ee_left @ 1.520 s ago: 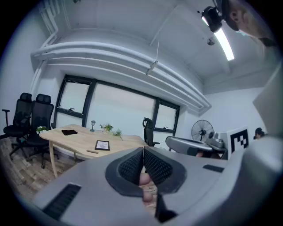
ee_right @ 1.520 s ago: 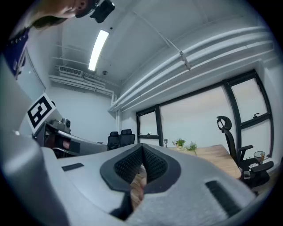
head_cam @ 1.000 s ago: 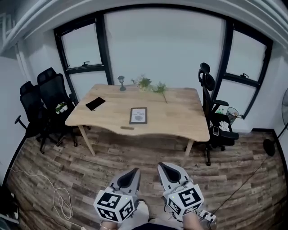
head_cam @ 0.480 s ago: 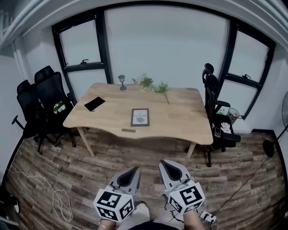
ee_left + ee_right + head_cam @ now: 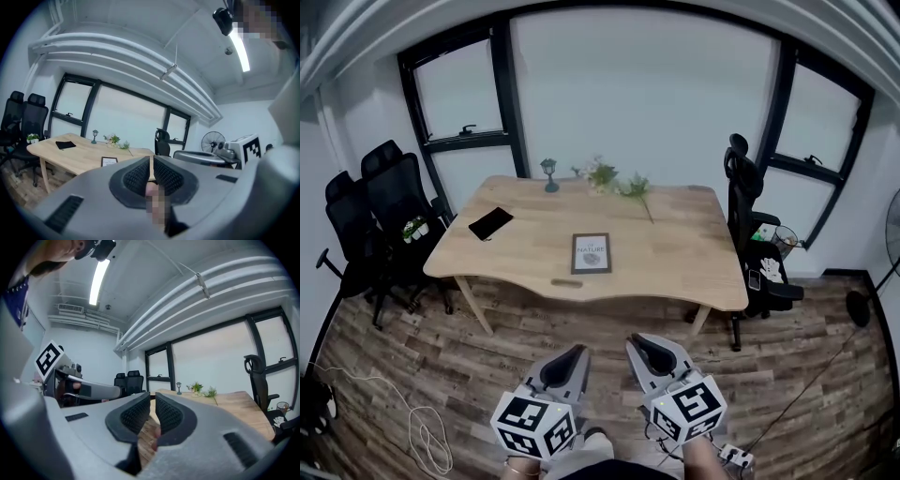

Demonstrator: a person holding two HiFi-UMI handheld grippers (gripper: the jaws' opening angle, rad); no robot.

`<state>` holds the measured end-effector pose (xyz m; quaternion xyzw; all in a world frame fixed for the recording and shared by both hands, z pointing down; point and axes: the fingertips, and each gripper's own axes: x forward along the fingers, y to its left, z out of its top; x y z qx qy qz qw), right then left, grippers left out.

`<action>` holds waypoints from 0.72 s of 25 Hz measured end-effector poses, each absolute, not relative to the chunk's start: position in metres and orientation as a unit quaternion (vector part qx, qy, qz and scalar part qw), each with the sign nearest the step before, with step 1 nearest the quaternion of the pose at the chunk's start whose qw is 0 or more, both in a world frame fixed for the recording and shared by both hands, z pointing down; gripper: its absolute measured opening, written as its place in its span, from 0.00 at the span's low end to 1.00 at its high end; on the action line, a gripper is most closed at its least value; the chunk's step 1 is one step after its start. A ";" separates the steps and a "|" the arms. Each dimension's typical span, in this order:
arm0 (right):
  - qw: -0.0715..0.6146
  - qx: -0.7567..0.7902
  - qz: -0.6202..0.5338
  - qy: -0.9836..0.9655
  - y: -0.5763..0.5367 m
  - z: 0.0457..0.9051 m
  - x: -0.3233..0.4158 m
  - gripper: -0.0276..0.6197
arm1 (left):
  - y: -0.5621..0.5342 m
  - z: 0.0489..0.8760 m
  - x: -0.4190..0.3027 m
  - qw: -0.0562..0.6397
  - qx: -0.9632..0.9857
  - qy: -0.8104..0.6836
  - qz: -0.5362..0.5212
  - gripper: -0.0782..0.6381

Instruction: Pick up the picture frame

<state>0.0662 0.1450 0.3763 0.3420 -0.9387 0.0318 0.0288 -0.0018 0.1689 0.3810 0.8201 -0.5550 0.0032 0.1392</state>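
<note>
Now the table (image 5: 694, 272) sits a little nearer than a second ago — the approach is on. The frame (image 5: 591, 253) lies flat mid-table, well ahead. The left gripper (image 5: 578, 351) is clenched and empty. The right gripper (image 5: 635, 341) has just been easing its jaws open — all but closed, nothing between them.

A light wooden table (image 5: 675, 253) with a wavy front edge is seen on slanted legs. A dark-rimmed picture frame (image 5: 591, 253) is laid flat near its middle, towards the front. A flat black item (image 5: 490, 223) is placed at an angle on the left part. Along the far edge, a small lantern-shaped ornament (image 5: 549, 174) is stood upright, a little potted plant (image 5: 600, 175) is set just beside it, and a green sprig (image 5: 636, 187) is laid next to that. A small brown strip (image 5: 566, 282) is found at the front edge, near the frame.
</note>
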 end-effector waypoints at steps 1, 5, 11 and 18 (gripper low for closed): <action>0.030 0.341 0.034 -0.939 0.141 0.376 0.064 0.06 | 0.165 0.381 -0.005 0.141 0.821 -0.553 0.002 0.13; 0.035 0.335 0.040 -0.941 0.127 0.377 0.054 0.12 | 0.151 0.380 -0.013 0.146 0.827 -0.542 0.005 0.22; 0.044 0.340 0.048 -0.938 0.106 0.377 0.037 0.17 | 0.131 0.380 -0.031 0.151 0.832 -0.534 0.007 0.26; 0.058 0.348 0.040 -0.935 0.089 0.380 0.013 0.19 | 0.114 0.385 -0.052 0.155 0.838 -0.523 0.008 0.27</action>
